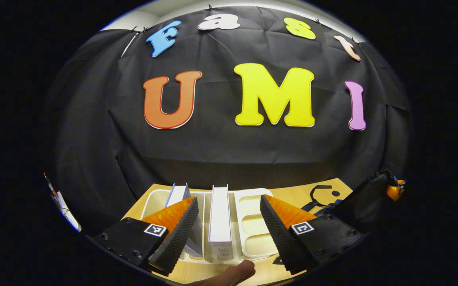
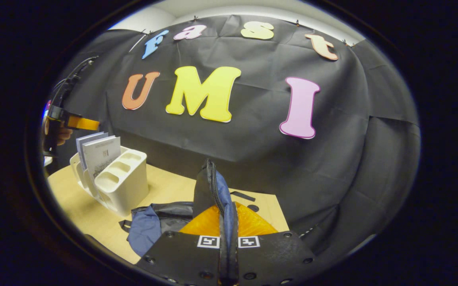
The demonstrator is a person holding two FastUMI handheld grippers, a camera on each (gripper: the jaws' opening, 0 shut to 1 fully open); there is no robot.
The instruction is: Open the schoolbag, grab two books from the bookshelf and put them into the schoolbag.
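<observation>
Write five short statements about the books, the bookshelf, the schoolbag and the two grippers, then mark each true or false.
1. The left gripper is open above the bookshelf. True.
2. The white book lies flat on the table. False: it stands upright in a slot of the bookshelf.
3. The right gripper is shut on a raised part of the schoolbag. True.
4. Both books are already in the schoolbag. False: both still stand in the bookshelf.
5. The left gripper is clamped on a book. False: its fingers stand apart, with the white book between them, untouched.

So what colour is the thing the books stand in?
The bookshelf is cream white, clearest in the right gripper view.
</observation>
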